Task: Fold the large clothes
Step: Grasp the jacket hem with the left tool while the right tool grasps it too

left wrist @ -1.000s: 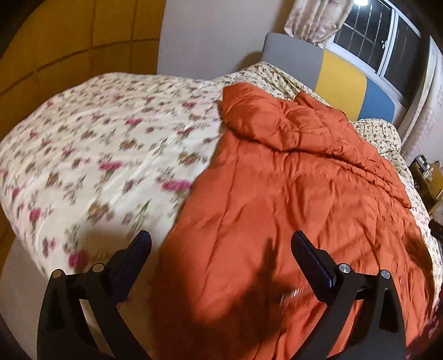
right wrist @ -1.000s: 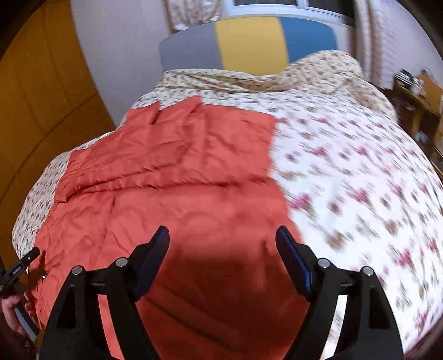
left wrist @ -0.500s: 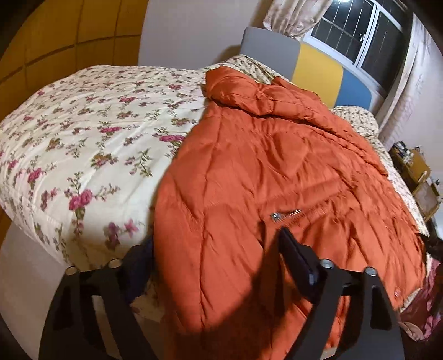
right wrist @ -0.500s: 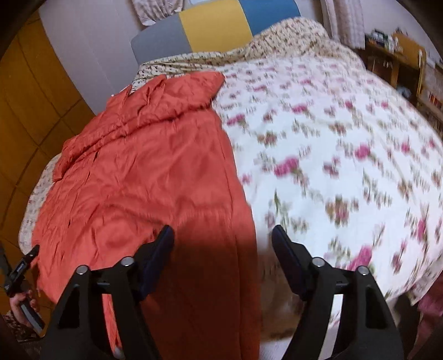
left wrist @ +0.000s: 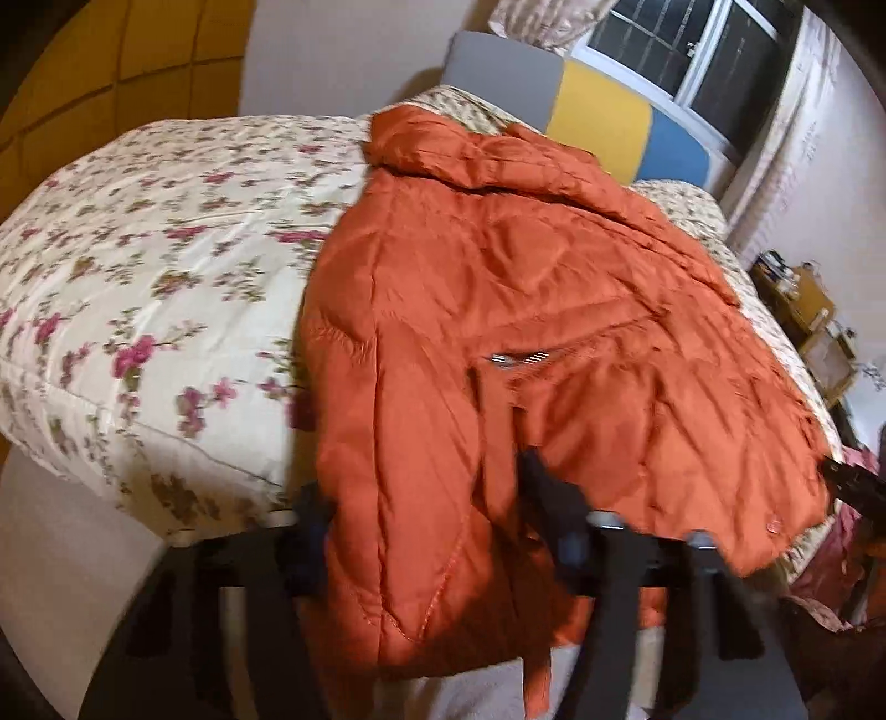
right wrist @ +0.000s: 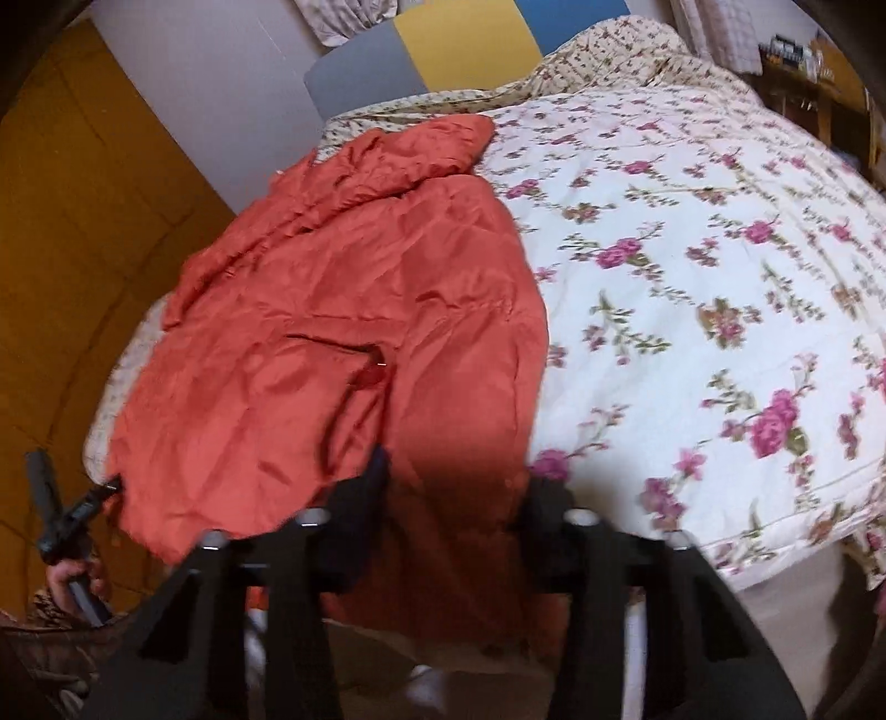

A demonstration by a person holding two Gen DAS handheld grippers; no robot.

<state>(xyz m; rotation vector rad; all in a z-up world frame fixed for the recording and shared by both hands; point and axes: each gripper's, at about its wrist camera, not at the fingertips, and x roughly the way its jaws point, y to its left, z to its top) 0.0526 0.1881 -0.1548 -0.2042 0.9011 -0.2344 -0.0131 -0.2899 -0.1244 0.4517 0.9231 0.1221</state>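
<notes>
A large orange padded jacket (left wrist: pixel 498 310) lies spread on the floral bedspread (left wrist: pixel 144 266), its hem hanging over the foot of the bed. In the left wrist view my left gripper (left wrist: pixel 426 515) is open, its fingers either side of the hanging hem, one finger partly hidden by cloth. In the right wrist view the jacket (right wrist: pixel 332 310) covers the left part of the bed. My right gripper (right wrist: pixel 454 498) is open, its fingers either side of the jacket's lower right hem. The left gripper (right wrist: pixel 72 515) shows at the far left there.
A headboard (left wrist: pixel 603 122) of grey, yellow and blue panels stands at the far end under a window (left wrist: pixel 681 50). A yellow padded wall (right wrist: pixel 72 232) runs along one side. A wooden shelf (left wrist: pixel 803 310) with small items stands beside the bed. The floor (left wrist: pixel 61 559) shows below the bed's foot.
Both grippers have dropped and pulled back to the foot edge of the bed. Their fingers now straddle the jacket's hanging hem. Both stay open.
</notes>
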